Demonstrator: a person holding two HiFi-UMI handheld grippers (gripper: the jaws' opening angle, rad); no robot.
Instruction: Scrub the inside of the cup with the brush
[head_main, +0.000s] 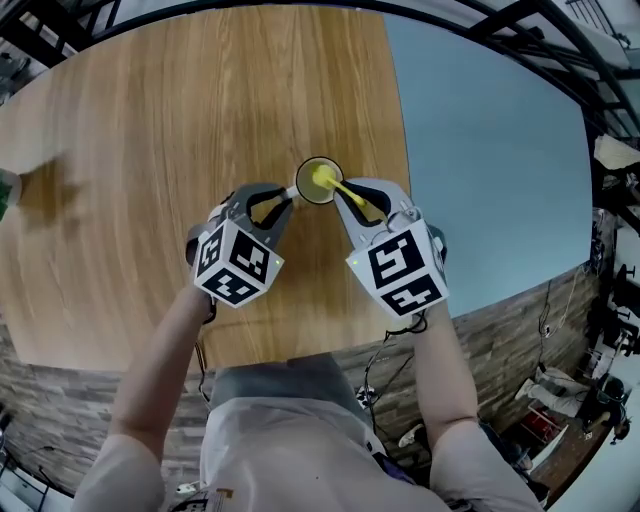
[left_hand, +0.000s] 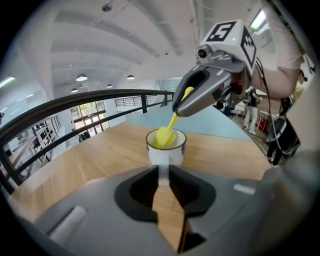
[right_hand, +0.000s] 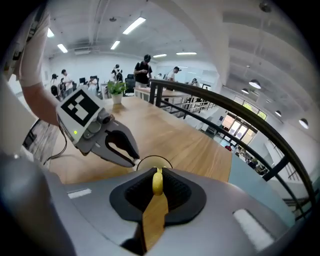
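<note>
A white cup (head_main: 318, 182) with a dark rim stands on the wooden table (head_main: 150, 150). My left gripper (head_main: 286, 203) is shut on the cup's handle (left_hand: 163, 170), which sits pinched between the jaws of my left gripper (left_hand: 163, 176). A yellow brush (head_main: 330, 184) leans into the cup, with its head (left_hand: 164, 136) down inside. My right gripper (head_main: 354, 203) is shut on the brush's handle (right_hand: 157, 182) from the right and above. The cup's rim (right_hand: 145, 159) shows just beyond my right gripper (right_hand: 157, 176). The cup's inside bottom is hidden.
The table's right edge (head_main: 405, 150) runs close beside the cup, with teal floor (head_main: 490, 170) beyond it. A green object (head_main: 5, 192) sits at the table's far left edge. A dark railing (left_hand: 75, 102) curves behind the table. Several people (right_hand: 145, 67) stand far off.
</note>
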